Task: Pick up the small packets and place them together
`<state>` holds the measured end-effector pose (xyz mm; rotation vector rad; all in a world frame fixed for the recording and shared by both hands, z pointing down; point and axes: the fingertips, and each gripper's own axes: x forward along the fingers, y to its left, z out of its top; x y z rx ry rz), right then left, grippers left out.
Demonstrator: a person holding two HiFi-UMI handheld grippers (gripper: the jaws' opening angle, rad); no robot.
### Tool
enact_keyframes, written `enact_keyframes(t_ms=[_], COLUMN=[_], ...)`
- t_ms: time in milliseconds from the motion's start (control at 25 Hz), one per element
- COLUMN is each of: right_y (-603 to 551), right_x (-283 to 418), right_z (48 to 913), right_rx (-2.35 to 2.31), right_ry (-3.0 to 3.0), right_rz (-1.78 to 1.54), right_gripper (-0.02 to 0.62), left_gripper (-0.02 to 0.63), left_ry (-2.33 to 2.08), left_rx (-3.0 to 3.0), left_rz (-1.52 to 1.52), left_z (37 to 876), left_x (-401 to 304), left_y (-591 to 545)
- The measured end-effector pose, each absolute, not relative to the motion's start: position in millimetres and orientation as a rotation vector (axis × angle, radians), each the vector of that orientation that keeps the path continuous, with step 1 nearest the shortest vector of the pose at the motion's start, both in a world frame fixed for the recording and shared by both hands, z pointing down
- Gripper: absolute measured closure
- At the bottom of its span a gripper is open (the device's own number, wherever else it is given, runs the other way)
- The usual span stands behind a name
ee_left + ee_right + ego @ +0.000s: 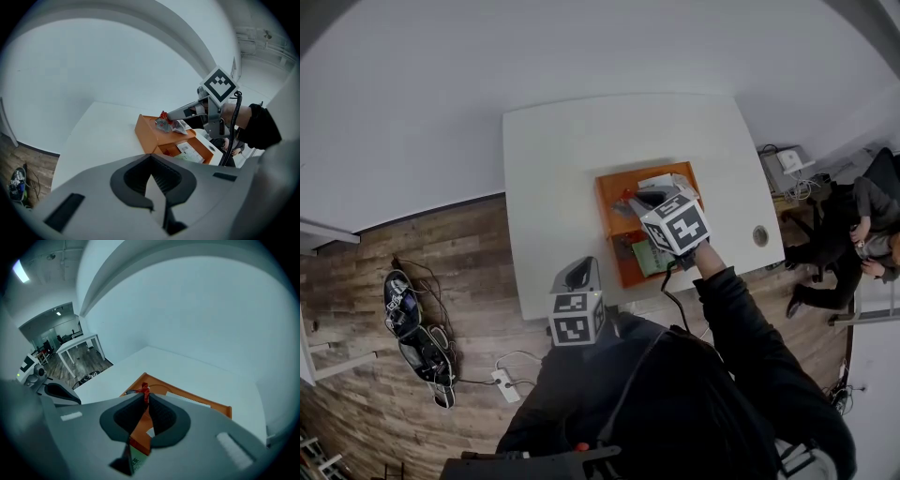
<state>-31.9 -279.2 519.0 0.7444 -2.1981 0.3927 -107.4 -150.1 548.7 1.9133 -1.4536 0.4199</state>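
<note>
The head camera looks steeply down; the one on the left gripper (150, 158) faces the orange tray (147, 133) from well back. The one on the right gripper (143, 397) rides close above it; all three share that tray.

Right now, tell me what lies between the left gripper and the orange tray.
Only bare white table lies between the left gripper and the orange tray. The left gripper view shows it; the head view agrees.

tray (607, 202) on table (562, 141), packets (652, 255) inside (near end)
</note>
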Motion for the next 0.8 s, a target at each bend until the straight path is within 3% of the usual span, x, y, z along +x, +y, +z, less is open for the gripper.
enact_keyframes(t_ms=[560,800], right_y=[-284,-282], right_x=[-27,5], right_z=[471,443], right_rx=[0.71,0.759], right_ry=[-2.336,-2.351], right_rz=[0.305,0.256], right_gripper=[0.491,0.491], left_gripper=[0.607,0.607], left_ry=[-1.446,-1.433], left_rx=[1.923,1.934], left_rz=[0.422,0.424], left_z=[546,548], left_x=[-102,-95], left_y=[-153,-157])
